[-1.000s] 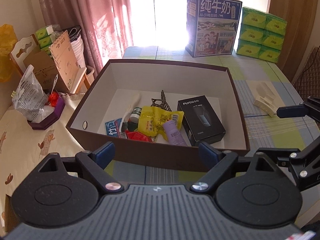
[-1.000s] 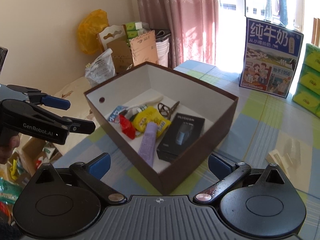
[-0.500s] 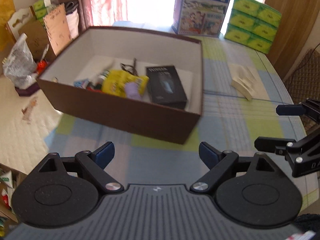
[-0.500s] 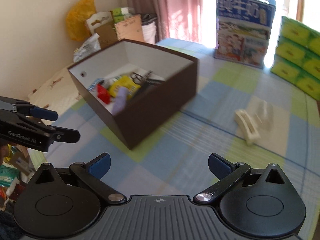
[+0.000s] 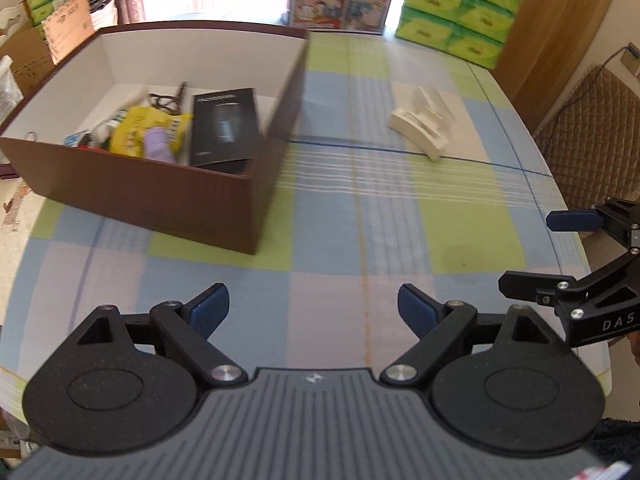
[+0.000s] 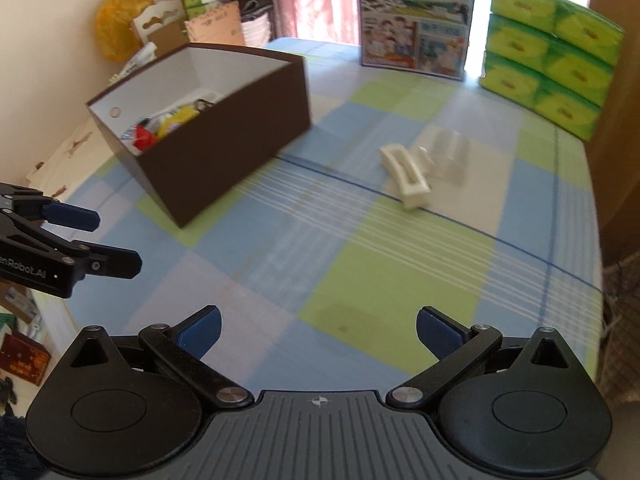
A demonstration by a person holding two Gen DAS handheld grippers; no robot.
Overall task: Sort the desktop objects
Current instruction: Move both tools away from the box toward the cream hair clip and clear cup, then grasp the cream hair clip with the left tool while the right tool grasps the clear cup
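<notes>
A brown box (image 5: 160,196) with a white inside stands on the left of the checked table and holds a black carton (image 5: 224,130), a yellow packet (image 5: 150,130), a purple tube (image 5: 158,148) and small items. It also shows in the right wrist view (image 6: 240,120). A cream plastic holder (image 5: 420,126) lies on the cloth to the right of the box, and shows in the right wrist view (image 6: 406,180). My left gripper (image 5: 312,312) is open and empty over the near table. My right gripper (image 6: 318,334) is open and empty, right of the left one.
A blue milk carton box (image 6: 416,16) and stacked green tissue packs (image 6: 548,52) stand at the table's far edge. Cardboard boxes and bags (image 6: 160,32) crowd the space left of the table. A woven chair back (image 5: 592,128) is at the right.
Both grippers have pulled back from the brown box and swung right, so the box now sits at the left and the cream holder has come into fuller view. Both stay open.
</notes>
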